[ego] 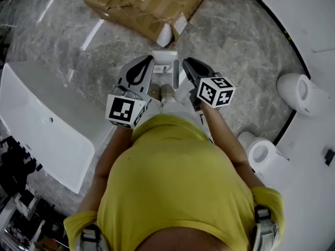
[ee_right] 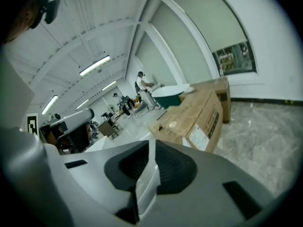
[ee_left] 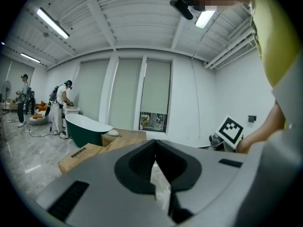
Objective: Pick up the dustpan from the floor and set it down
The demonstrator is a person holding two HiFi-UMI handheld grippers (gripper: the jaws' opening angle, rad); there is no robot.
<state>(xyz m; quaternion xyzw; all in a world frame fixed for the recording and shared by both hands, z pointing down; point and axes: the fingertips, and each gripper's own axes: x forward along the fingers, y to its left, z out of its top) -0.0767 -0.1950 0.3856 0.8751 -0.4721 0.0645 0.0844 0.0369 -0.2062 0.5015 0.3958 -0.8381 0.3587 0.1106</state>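
Note:
The dustpan [ego: 165, 67], white and grey, hangs off the floor in front of the person, between the tips of the two grippers in the head view. Its handle [ego: 167, 92] runs back toward the yellow shirt. My right gripper [ego: 186, 65] is at the pan's right side. In the right gripper view its jaws [ee_right: 150, 148] are shut on a flat white strip of the dustpan [ee_right: 147, 183]. My left gripper [ego: 151, 61] is at the pan's left side. Its jaws [ee_left: 155, 149] meet at the tips, and I see nothing between them.
A torn cardboard box [ego: 146, 4] lies on the marble floor ahead. A white bathtub [ego: 42, 124] stands at the left, two white toilets [ego: 298, 90] [ego: 261, 153] at the right by a white platform. People [ee_left: 61, 108] work beside a green tub [ee_left: 87, 129] far off.

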